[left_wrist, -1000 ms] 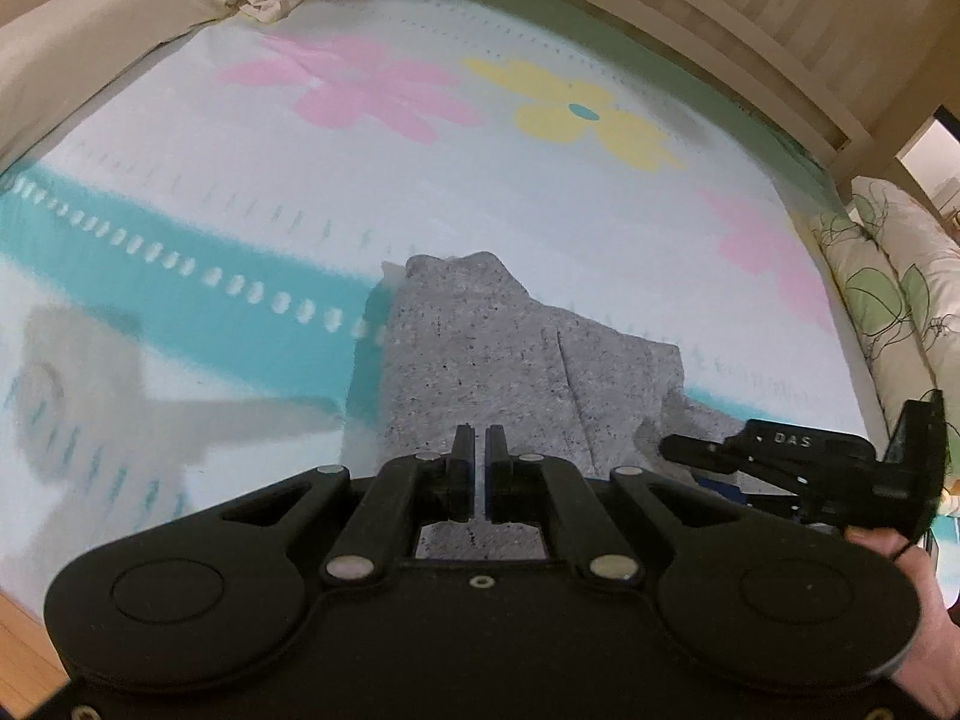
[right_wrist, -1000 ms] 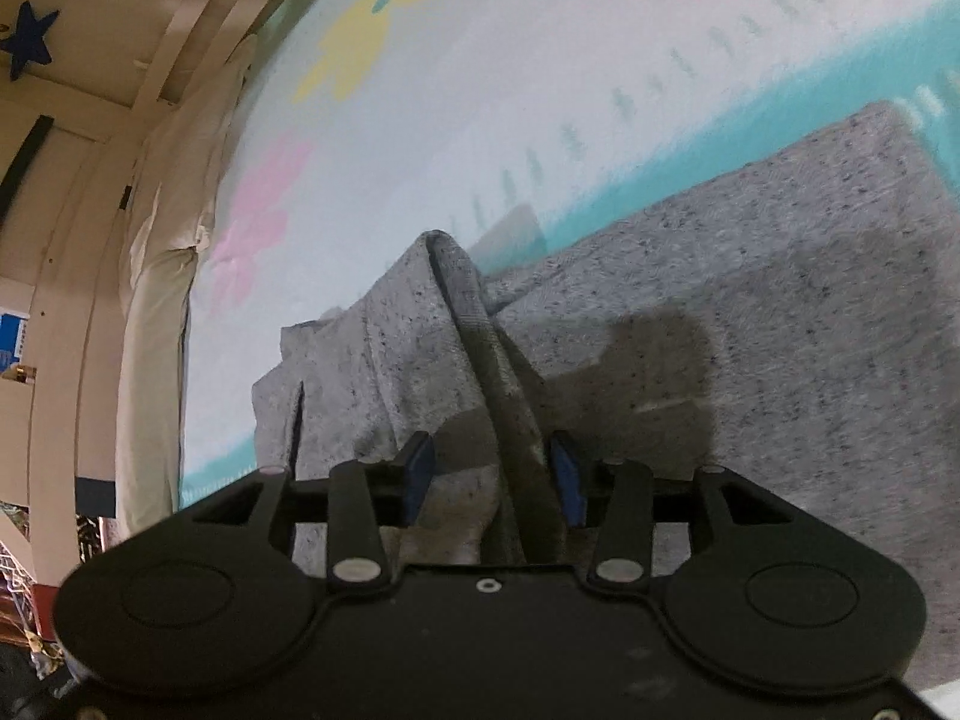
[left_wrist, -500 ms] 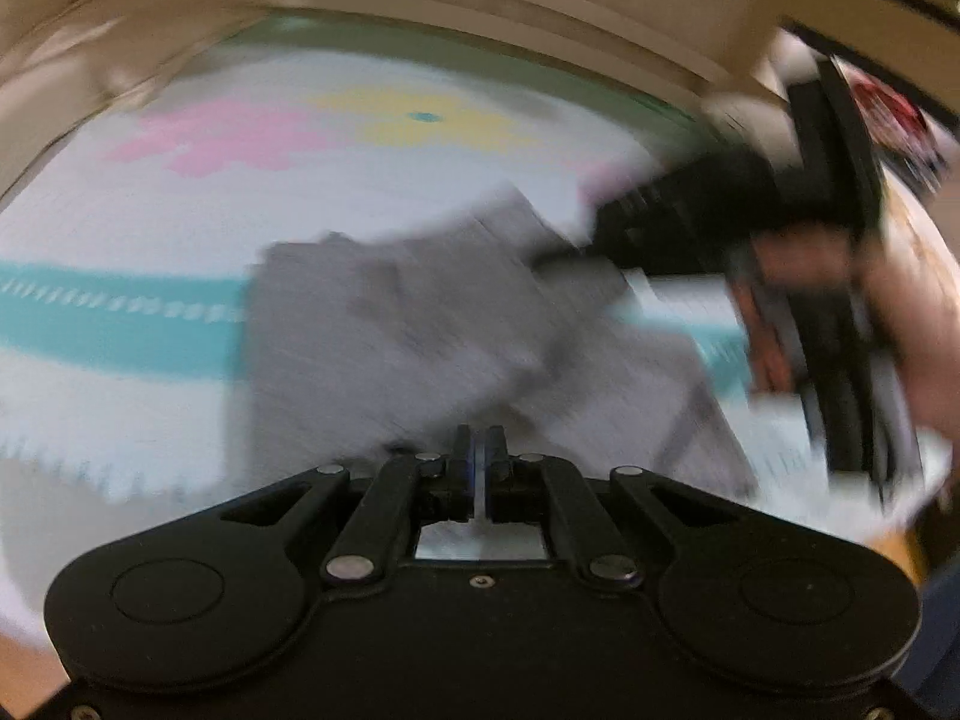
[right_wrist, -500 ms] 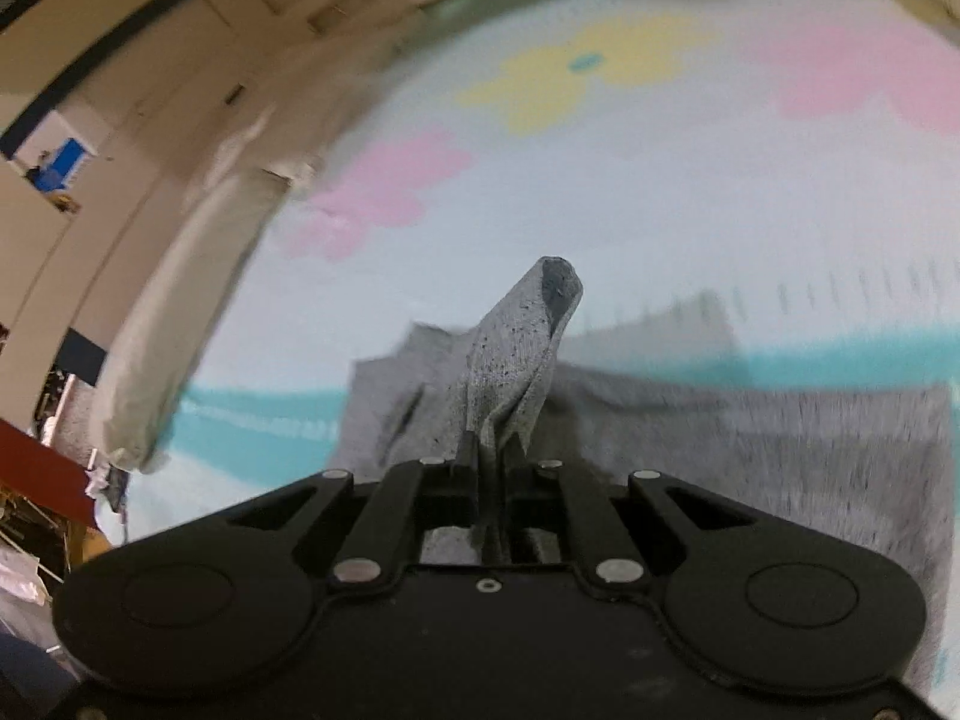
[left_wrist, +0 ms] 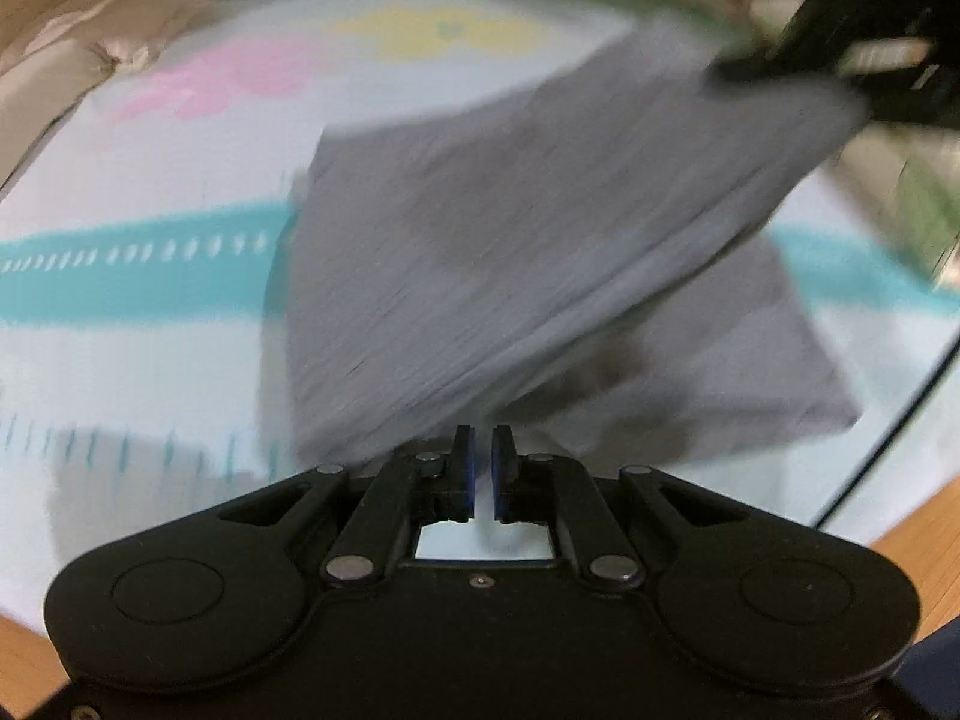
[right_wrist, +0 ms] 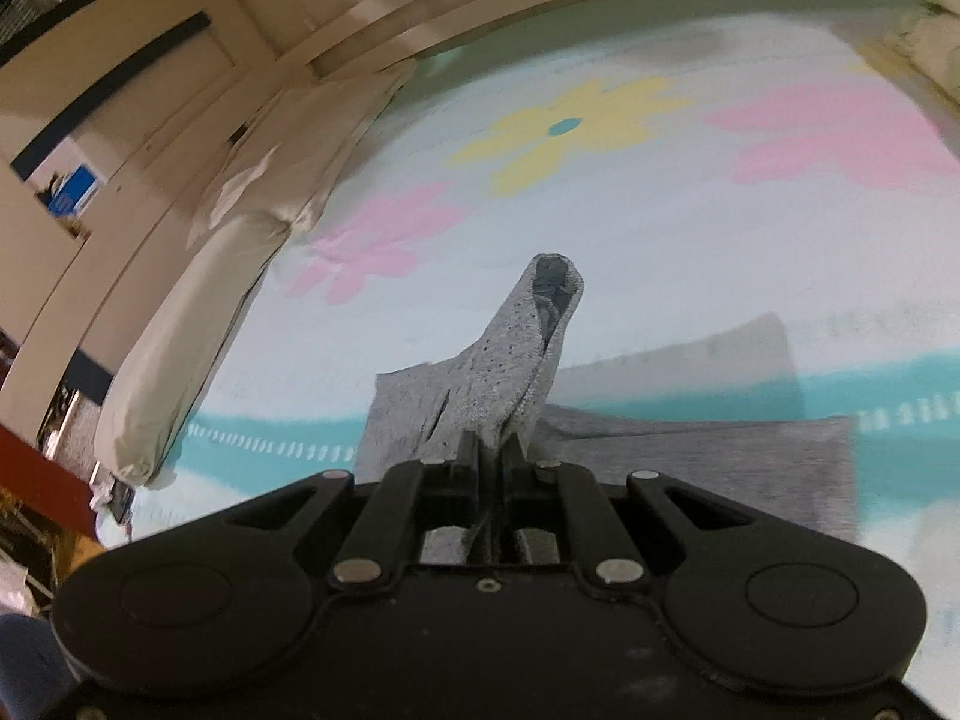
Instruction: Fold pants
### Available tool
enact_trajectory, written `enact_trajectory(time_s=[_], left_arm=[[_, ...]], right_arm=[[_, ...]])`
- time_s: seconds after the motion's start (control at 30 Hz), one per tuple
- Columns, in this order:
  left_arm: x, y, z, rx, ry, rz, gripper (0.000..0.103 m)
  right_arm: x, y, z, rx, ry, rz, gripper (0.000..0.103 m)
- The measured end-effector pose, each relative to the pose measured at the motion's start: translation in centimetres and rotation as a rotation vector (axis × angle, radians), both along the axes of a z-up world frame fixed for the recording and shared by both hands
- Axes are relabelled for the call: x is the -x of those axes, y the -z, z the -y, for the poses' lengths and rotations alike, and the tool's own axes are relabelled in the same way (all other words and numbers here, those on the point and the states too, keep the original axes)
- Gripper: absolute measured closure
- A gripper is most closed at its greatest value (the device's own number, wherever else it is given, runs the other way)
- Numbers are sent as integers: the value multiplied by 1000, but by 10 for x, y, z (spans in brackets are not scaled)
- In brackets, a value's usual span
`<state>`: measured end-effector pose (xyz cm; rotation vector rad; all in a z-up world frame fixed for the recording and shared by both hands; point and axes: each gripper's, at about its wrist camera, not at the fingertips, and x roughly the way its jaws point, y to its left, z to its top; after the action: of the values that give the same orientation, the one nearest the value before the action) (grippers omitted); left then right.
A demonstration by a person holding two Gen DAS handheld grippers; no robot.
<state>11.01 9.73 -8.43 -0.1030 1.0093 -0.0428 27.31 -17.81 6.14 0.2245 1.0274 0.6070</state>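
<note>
Two grippers are over a bed [right_wrist: 690, 240] with a sheet that has pink and yellow flowers and a teal stripe. Grey pants [left_wrist: 480, 276] lie on the sheet across the teal stripe, near the front edge of the bed.

The right gripper [right_wrist: 489, 450] is squeezed tight on a bunch of the grey cloth. That bunch sticks up past its fingers like a little tube, and the rest of the pants [right_wrist: 690, 450] spread out flat below it. In the left wrist view, the right gripper [left_wrist: 852, 42] is up in the far right corner, blurry, with one side of the pants lifted up toward it in a slope.

The left gripper [left_wrist: 480, 468] is at the near edge of the pants. Its fingers are a small crack apart with nothing between them.

A long white pillow [right_wrist: 198, 312] lies along the left edge of the bed.
</note>
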Motion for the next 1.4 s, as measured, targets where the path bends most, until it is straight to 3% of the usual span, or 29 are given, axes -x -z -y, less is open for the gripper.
enact_trajectory(time_s=[0.1, 0.17, 0.3, 0.4, 0.5, 0.63, 0.8, 0.87, 0.93, 1.07, 1.27, 1.4], left_arm=[[-4, 20, -10, 3, -32, -113, 91], [-3, 20, -20, 54, -76, -113, 89], [-5, 16, -27, 56, -97, -143, 89], [-6, 13, -25, 63, -67, -185, 90], [5, 11, -23, 143, 8, -230, 90], [10, -11, -7, 176, 125, -163, 90], [-1, -53, -1, 116, 154, 36, 90], [-15, -59, -7, 99, 115, 65, 77], [-30, -57, -9, 96, 61, 71, 72], [-54, -36, -7, 63, -9, 28, 72], [-60, 1, 6, 20, 39, -53, 71], [-65, 2, 5, 12, 63, -74, 71]], right_arm=[[-3, 0, 22, 20, 53, -5, 95], [-6, 6, 38, 59, 98, -26, 95], [-13, 37, 62, 186, 164, -109, 95], [-14, 69, 71, 259, 185, -188, 95], [-10, 82, 68, 299, 173, -200, 95], [-8, 73, 60, 323, 144, -161, 95], [-11, 89, 57, 368, 128, -164, 95], [-8, 100, 49, 400, 112, -149, 95], [-5, 102, 45, 420, 100, -127, 95], [0, 101, 45, 431, 89, -104, 95], [6, 108, 54, 416, 92, -93, 95], [9, 114, 68, 371, 117, -106, 94]])
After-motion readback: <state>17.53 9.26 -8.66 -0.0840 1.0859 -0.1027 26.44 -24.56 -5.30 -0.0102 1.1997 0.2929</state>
